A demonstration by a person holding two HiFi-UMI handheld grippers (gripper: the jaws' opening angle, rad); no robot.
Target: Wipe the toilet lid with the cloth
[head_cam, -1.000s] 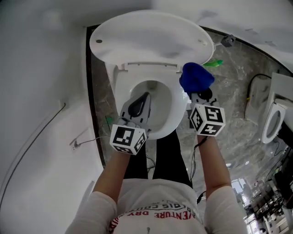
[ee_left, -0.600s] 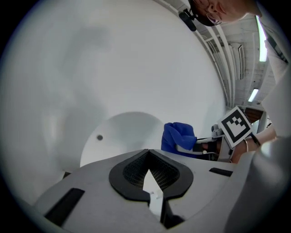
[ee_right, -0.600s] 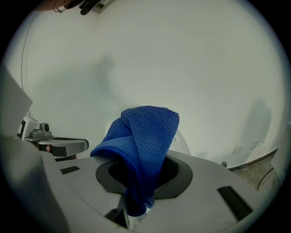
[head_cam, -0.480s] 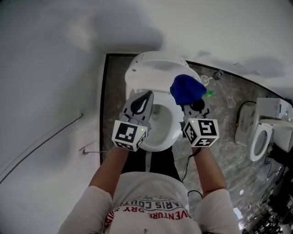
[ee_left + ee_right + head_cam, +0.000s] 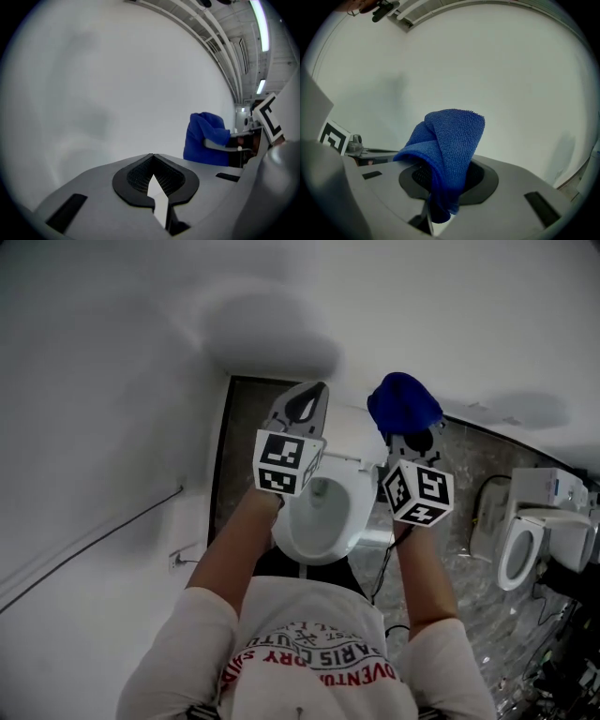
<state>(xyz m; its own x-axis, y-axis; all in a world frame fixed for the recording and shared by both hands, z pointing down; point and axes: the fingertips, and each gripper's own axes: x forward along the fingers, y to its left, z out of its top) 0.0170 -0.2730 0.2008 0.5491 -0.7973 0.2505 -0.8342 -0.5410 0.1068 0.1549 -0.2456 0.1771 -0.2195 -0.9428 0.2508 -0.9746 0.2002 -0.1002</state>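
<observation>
The white toilet [image 5: 319, 521] stands below me with its bowl open. Its raised lid [image 5: 352, 432] shows only as a white strip between the two grippers. My left gripper [image 5: 314, 388] is held high in front of the white wall, its jaws shut with nothing in them [image 5: 153, 155]. My right gripper [image 5: 411, 437] is level with it, to the right, shut on a bunched blue cloth [image 5: 405, 401]. In the right gripper view the blue cloth [image 5: 450, 140] folds up out of the jaws and hides their tips. The same cloth [image 5: 204, 138] appears in the left gripper view against the wall.
A second toilet [image 5: 525, 540] stands at the right on the dark marbled floor [image 5: 455, 474]. A thin cable [image 5: 94, 540] runs along the white wall at the left. The person's legs are right before the bowl.
Both grippers have risen from over the bowl to the height of the lid and the wall behind it. The view has pulled back, so the toilet looks smaller and lower.
</observation>
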